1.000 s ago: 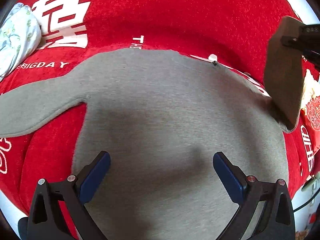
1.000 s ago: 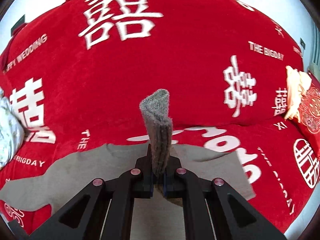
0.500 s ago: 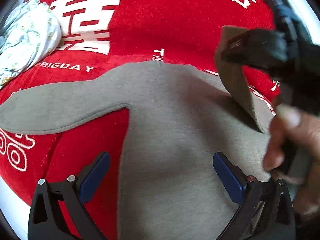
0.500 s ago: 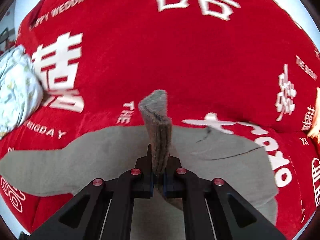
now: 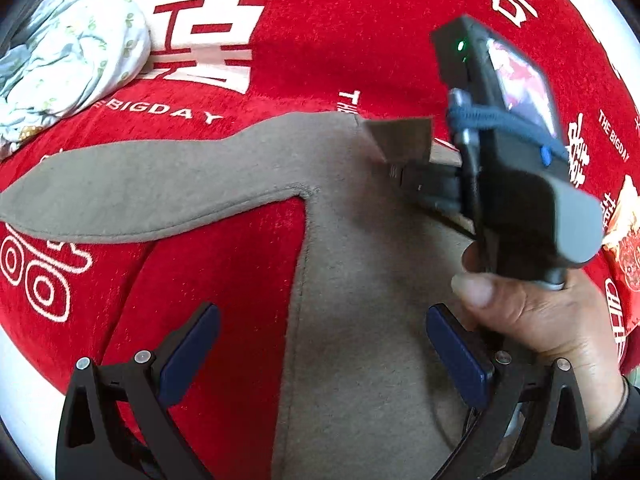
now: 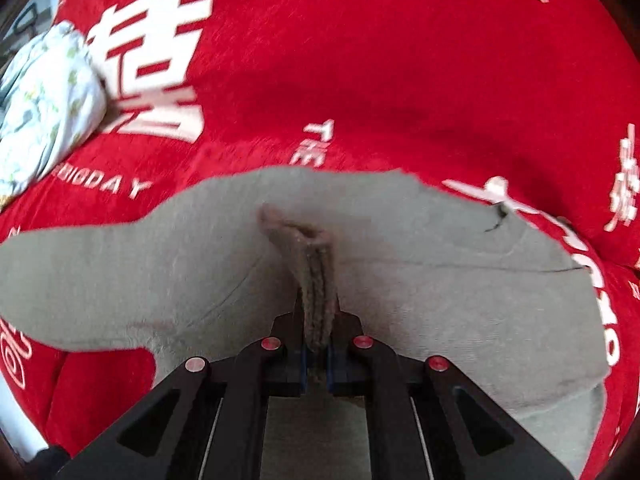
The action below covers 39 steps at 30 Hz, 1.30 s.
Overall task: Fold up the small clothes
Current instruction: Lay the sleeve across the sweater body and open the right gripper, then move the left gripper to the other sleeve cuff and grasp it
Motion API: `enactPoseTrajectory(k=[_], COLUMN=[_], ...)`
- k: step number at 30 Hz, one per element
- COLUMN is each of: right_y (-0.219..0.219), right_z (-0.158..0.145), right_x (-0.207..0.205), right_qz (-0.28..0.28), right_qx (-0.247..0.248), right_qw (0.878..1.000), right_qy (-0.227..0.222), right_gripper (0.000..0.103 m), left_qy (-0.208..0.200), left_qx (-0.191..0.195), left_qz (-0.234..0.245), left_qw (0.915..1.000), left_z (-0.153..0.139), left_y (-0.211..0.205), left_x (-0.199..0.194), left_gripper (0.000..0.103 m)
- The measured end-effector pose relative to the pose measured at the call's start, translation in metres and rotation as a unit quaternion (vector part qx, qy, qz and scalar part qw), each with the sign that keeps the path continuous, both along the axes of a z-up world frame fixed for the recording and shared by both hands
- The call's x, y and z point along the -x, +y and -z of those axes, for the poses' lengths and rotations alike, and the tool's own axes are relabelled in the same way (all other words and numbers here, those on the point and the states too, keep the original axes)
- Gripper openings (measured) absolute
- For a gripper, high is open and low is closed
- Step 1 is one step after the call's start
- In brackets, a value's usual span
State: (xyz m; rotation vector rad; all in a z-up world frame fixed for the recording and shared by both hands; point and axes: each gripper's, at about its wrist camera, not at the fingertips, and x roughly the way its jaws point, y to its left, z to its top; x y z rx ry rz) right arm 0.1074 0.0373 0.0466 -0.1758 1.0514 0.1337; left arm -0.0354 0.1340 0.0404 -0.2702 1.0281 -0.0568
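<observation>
Both tongs over the grey top (image 5: 360,280) on my red cloth (image 5: 300,60).

My right tongs (image 6: 316,360) pinch a folded sleeve end (image 6: 312,272) at centre frame, jaws just starting to part; my left tongs (image 5: 320,352) gape wide, empty, low in frame above the top's body. Right hand (image 5: 532,312) grips at lower right; a floral bundle (image 5: 68,56) lies upper left.

- Grey garment (image 5: 360,280): lower body cut off by the bottom edge of the left wrist view; its right side is hidden behind the right tongs (image 5: 396,170) and the hand (image 5: 536,312).
- Floral cloth (image 6: 44,108): cut off at the left edge, upper left of the right wrist view, and blurred.
- White lettering on the red cover (image 6: 360,80): smeared by motion blur.
</observation>
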Motion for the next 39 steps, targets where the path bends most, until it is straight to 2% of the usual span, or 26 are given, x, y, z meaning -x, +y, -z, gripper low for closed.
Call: enactPoseTrajectory(k=[2,3,5,6,7,10,12,15,16,18,20,23,26,27,29,31,33,34,36,39], right_y=[0.003,0.003,0.002,0.000,-0.003,-0.018,-0.038,-0.085,-0.106,-0.140,-0.185,-0.240,-0.269,-0.275,-0.275,-0.263,-0.248,-0.246,-0.248,-0.251], right_z=[0.006,0.007,0.005,0.004,0.000,-0.021,-0.039,-0.056,-0.057,-0.055,-0.044,-0.030,-0.011,-0.004,0.001,0.009,0.013,0.012,0.008,0.001], right_x=[0.000,0.000,0.001,0.002,0.005,0.016,0.025,0.030,0.029,0.026,0.022,0.023,0.018,0.015,0.011,0.001,-0.005,-0.007,-0.007,0.009], right_qz=[-0.018,-0.024,-0.043,-0.049,-0.055,-0.072,-0.069,-0.028,-0.004,0.040,0.102,0.169,0.200,0.203,0.194,0.171,0.151,0.150,0.158,0.153], right_qx=[-0.013,-0.022,-0.060,-0.078,-0.096,-0.136,-0.145,-0.140,-0.120,-0.074,-0.040,-0.057,-0.058,-0.066,-0.063,-0.043,-0.005,-0.003,-0.010,-0.034], right_qw=[1.000,0.999,0.997,0.995,0.993,0.988,0.987,0.989,0.992,0.995,0.994,0.984,0.978,0.977,0.979,0.984,0.988,0.989,0.987,0.988], right_qy=[0.016,0.019,0.028,0.034,0.036,0.024,0.001,-0.031,-0.040,-0.045,-0.030,-0.014,0.006,0.016,-0.003,0.005,0.012,0.013,0.022,0.005], right_gripper=[0.014,0.022,0.049,0.068,0.071,0.071,0.071,0.077,0.077,0.077,0.077,0.077,0.077,0.077,0.083,0.103,0.103,0.103,0.103,0.102], left_qy=[0.001,0.002,0.005,0.006,0.006,0.002,0.000,0.005,0.008,0.012,0.009,0.006,0.010,0.011,0.009,0.013,0.034,0.048,0.029,0.028], left_qx=[-0.001,0.000,0.001,0.001,-0.001,-0.004,-0.006,-0.011,-0.010,-0.013,-0.018,-0.021,-0.020,-0.021,-0.050,-0.088,-0.115,-0.120,-0.119,-0.107], left_qz=[-0.005,-0.008,-0.011,-0.011,-0.011,-0.010,-0.006,0.001,0.005,0.011,0.021,0.040,0.062,0.065,0.080,0.096,0.093,0.089,0.085,0.083], left_qw=[1.0000,1.0000,0.9999,0.9999,0.9999,0.9999,1.0000,0.9999,0.9999,0.9998,0.9996,0.9990,0.9979,0.9976,0.9955,0.9914,0.9884,0.9876,0.9889,0.9904], left_z=[-0.001,-0.001,-0.002,-0.003,-0.004,-0.009,-0.012,-0.012,-0.011,-0.011,-0.013,-0.014,-0.011,-0.009,-0.002,0.009,0.026,0.036,0.036,0.032], left_y=[0.003,0.004,0.004,0.004,0.003,-0.002,-0.007,-0.019,-0.022,-0.032,-0.042,-0.064,-0.092,-0.101,-0.126,-0.147,-0.155,-0.155,-0.153,-0.146], left_x=[0.001,0.001,0.001,0.001,0.001,-0.001,-0.002,-0.008,-0.011,-0.016,-0.022,-0.036,-0.056,-0.063,-0.081,-0.097,-0.109,-0.114,-0.110,-0.100], left_gripper=[0.103,0.103,0.103,0.103,0.103,0.103,0.103,0.103,0.103,0.103,0.103,0.103,0.103,0.103,0.103,0.103,0.103,0.103,0.103,0.103])
